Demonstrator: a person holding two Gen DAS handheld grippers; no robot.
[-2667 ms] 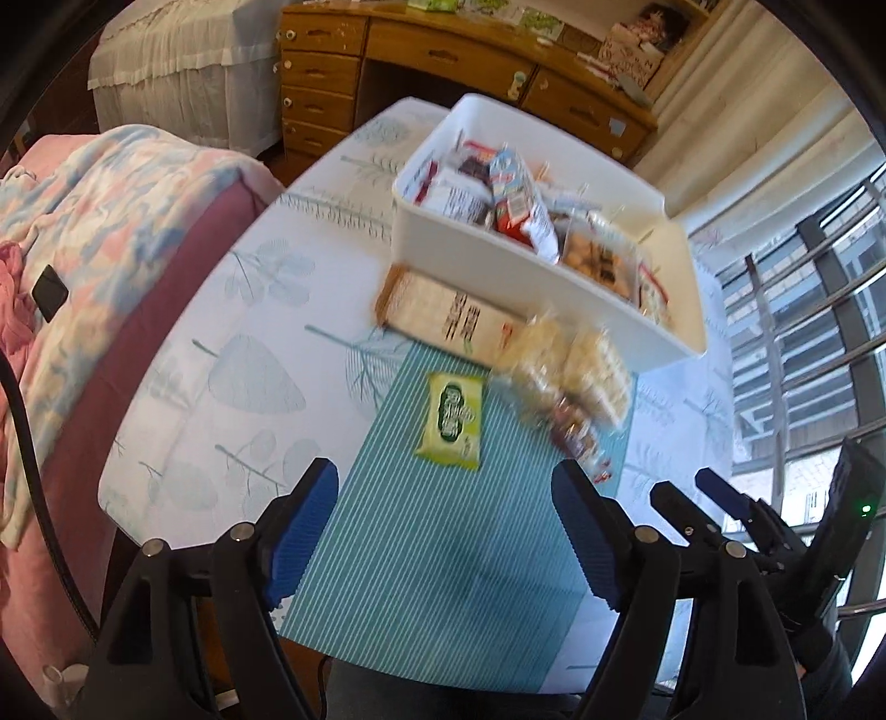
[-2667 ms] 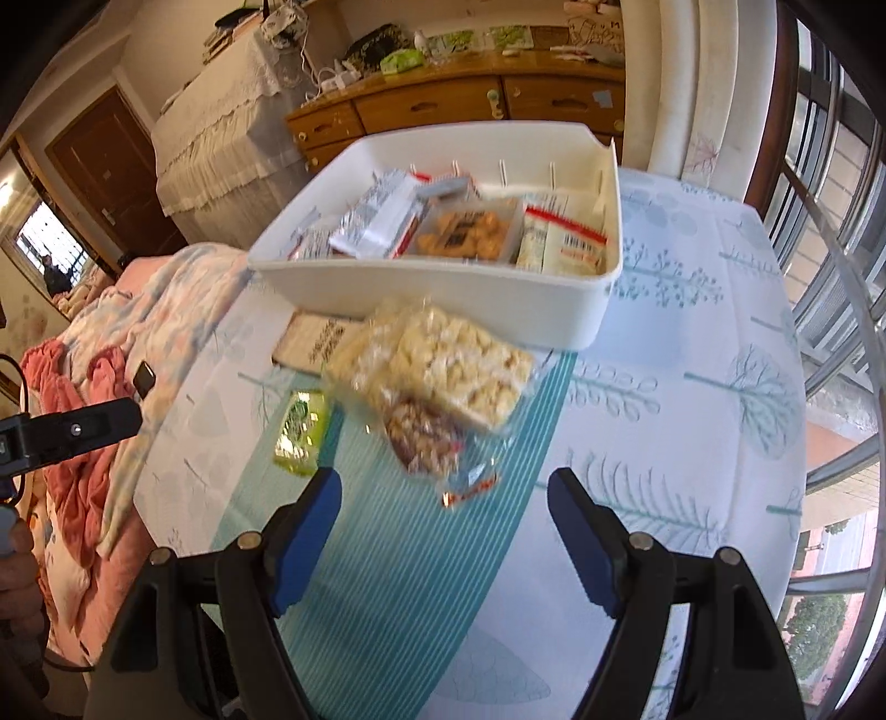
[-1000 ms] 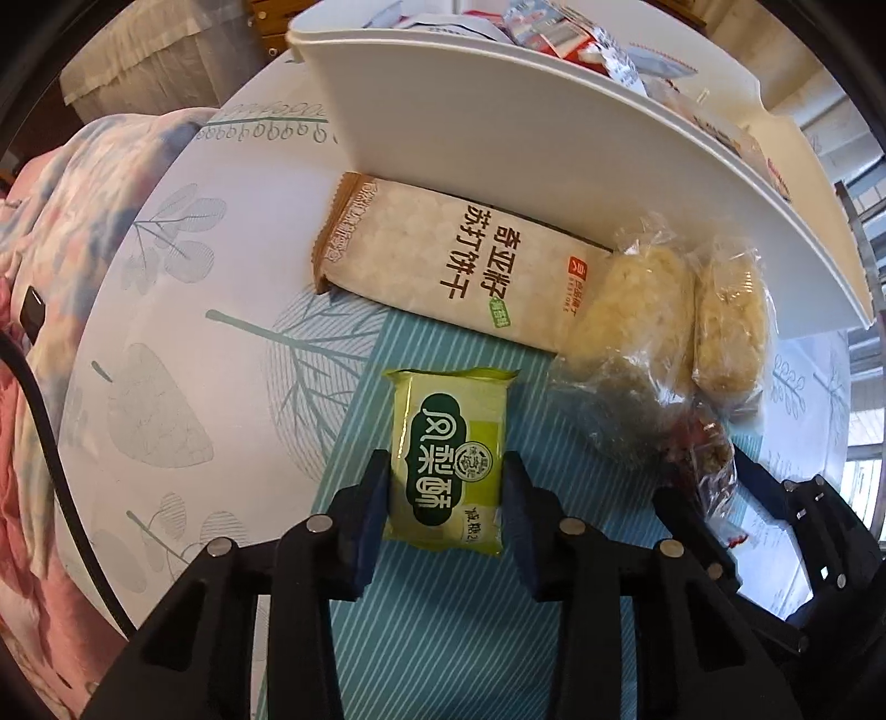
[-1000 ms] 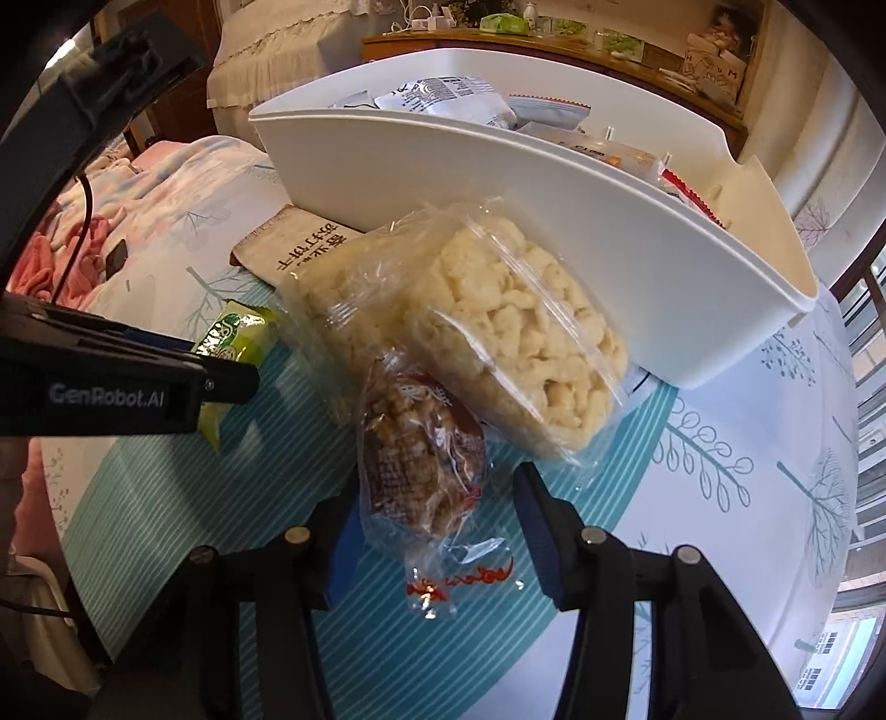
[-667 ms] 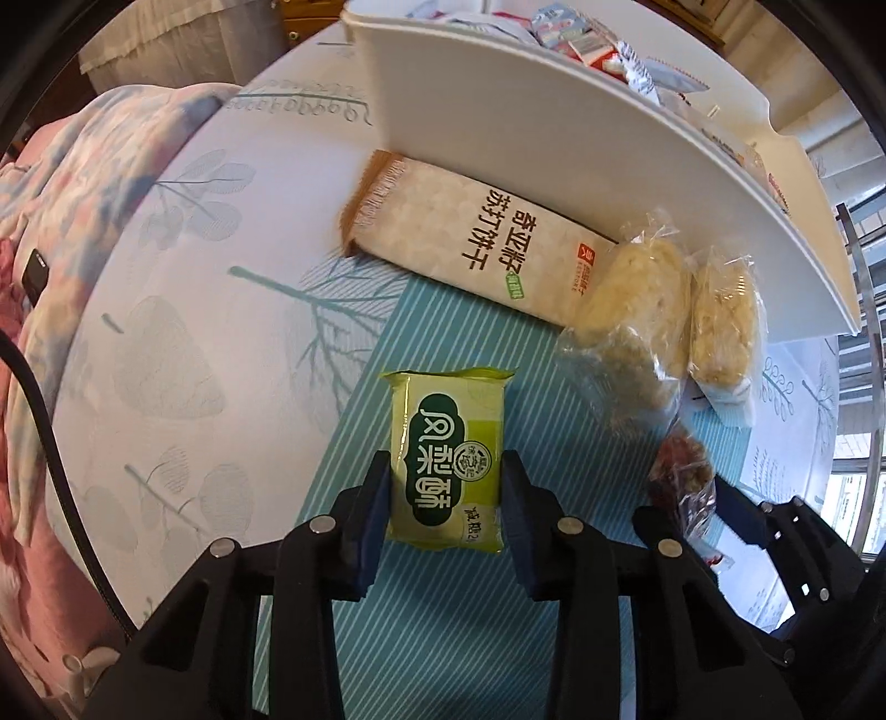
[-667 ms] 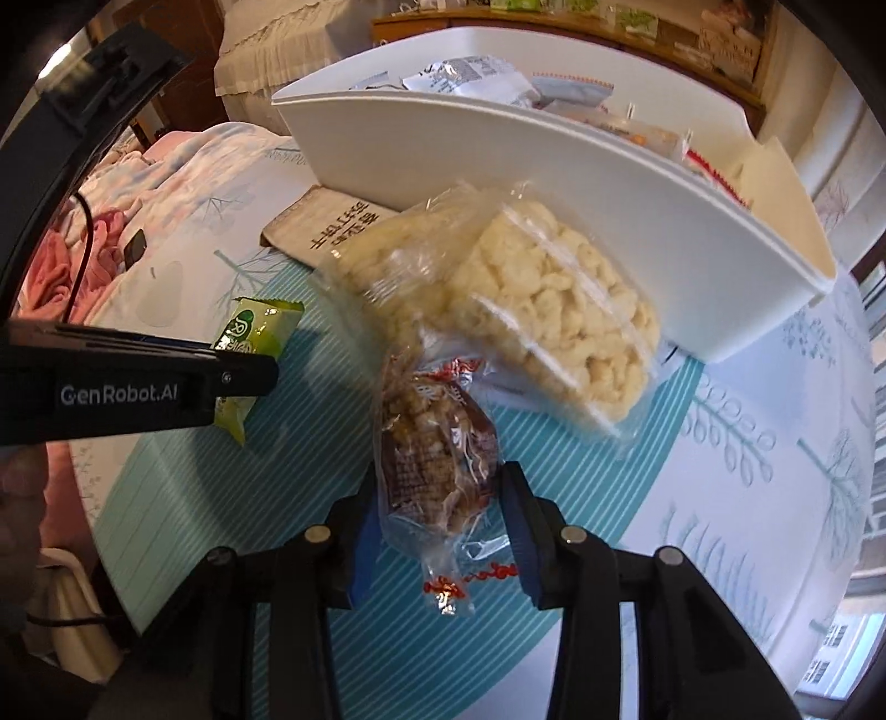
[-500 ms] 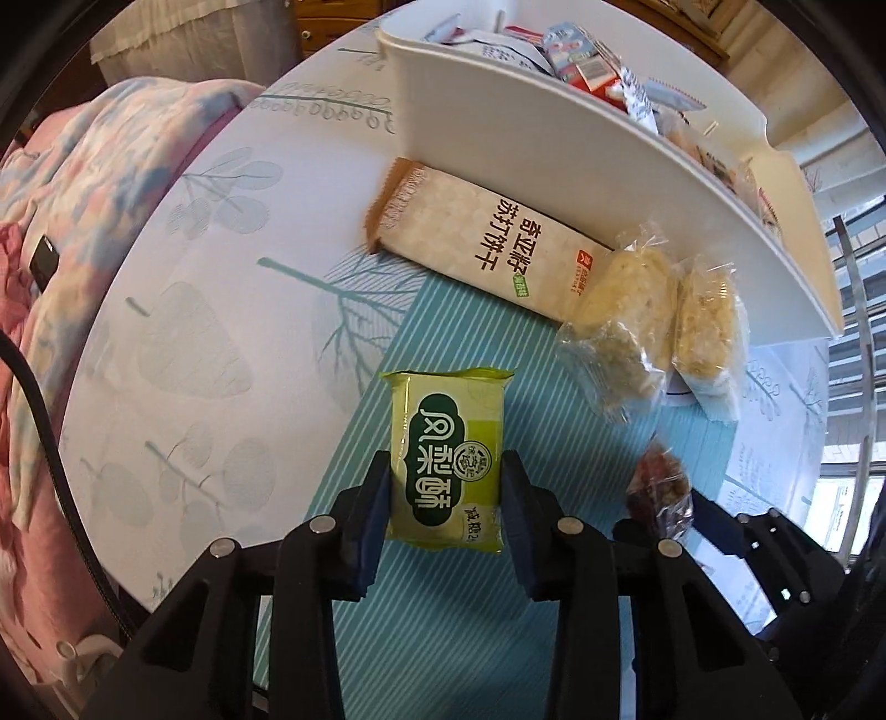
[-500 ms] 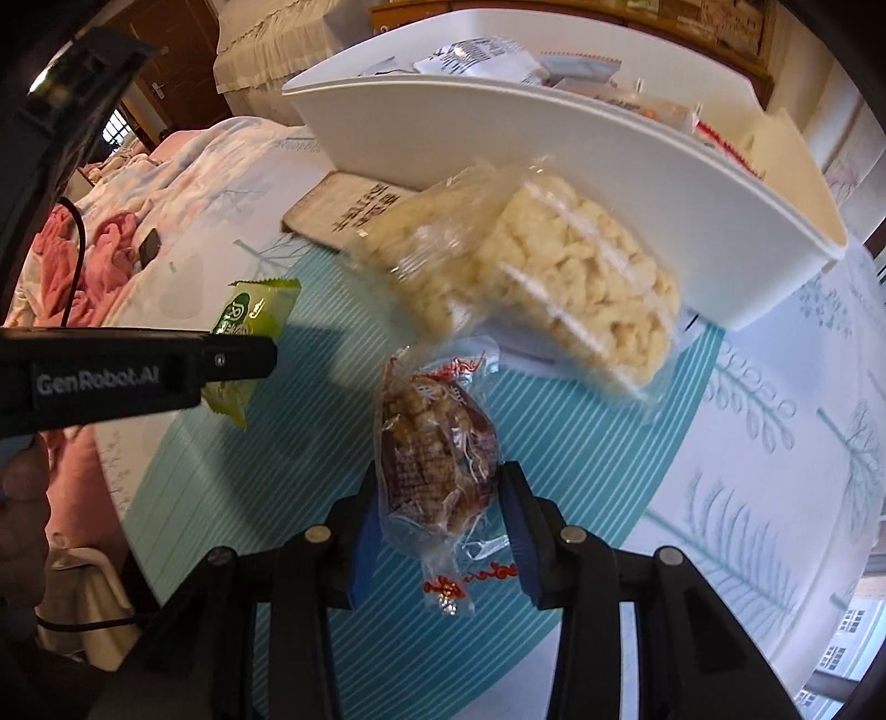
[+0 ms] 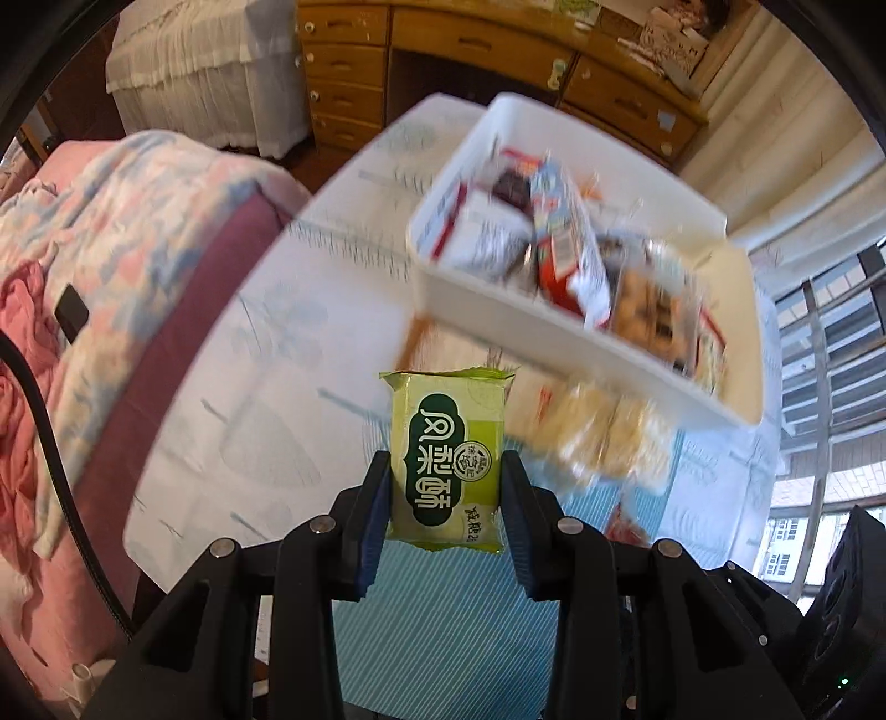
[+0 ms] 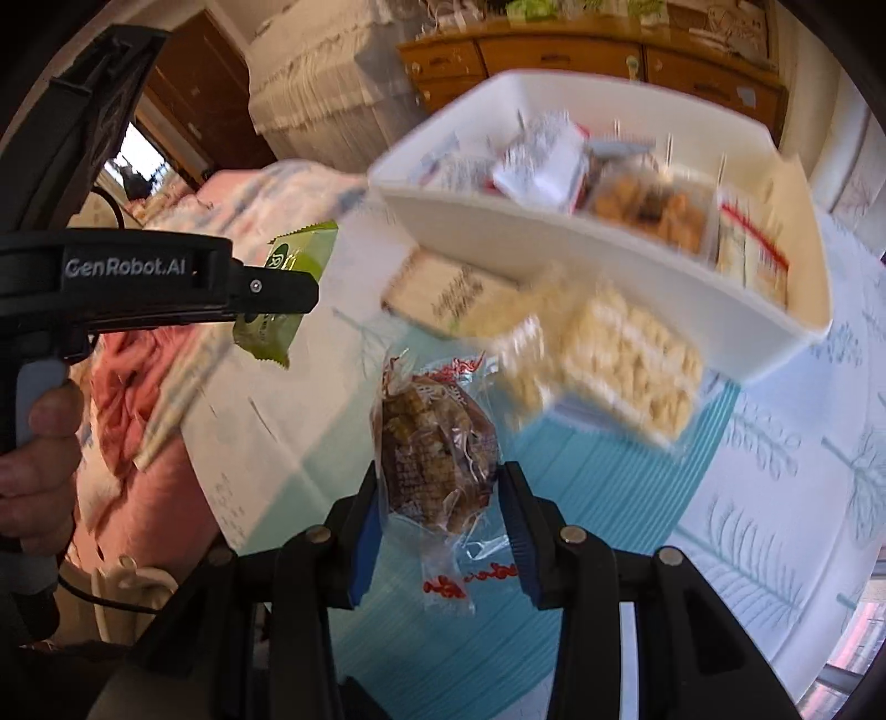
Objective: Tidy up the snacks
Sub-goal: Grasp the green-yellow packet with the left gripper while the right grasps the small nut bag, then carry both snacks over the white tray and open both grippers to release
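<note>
My left gripper (image 9: 446, 487) is shut on a green snack packet (image 9: 448, 454) and holds it in the air above the table. In the right wrist view that same green packet (image 10: 282, 288) hangs at the left. My right gripper (image 10: 440, 498) is shut on a clear bag of brown nut clusters (image 10: 434, 448), also lifted off the teal mat (image 10: 587, 543). The white bin (image 9: 554, 327), (image 10: 637, 277), full of several snack packs, stands beyond both grippers. A clear bag of pale puffed snacks (image 10: 626, 360) and a beige cracker pack (image 10: 448, 293) lie against the bin's near wall.
A bed with a pink and blue blanket (image 9: 111, 232) runs along the table's left side. A wooden dresser (image 9: 498, 50) stands behind the bin. Window bars (image 9: 819, 354) are at the right. A hand (image 10: 33, 459) grips the left gripper's handle.
Both grippers have closed on their packets and risen; the green packet and the nut-cluster bag have left the mat. The bin now shows from above, with its contents visible.
</note>
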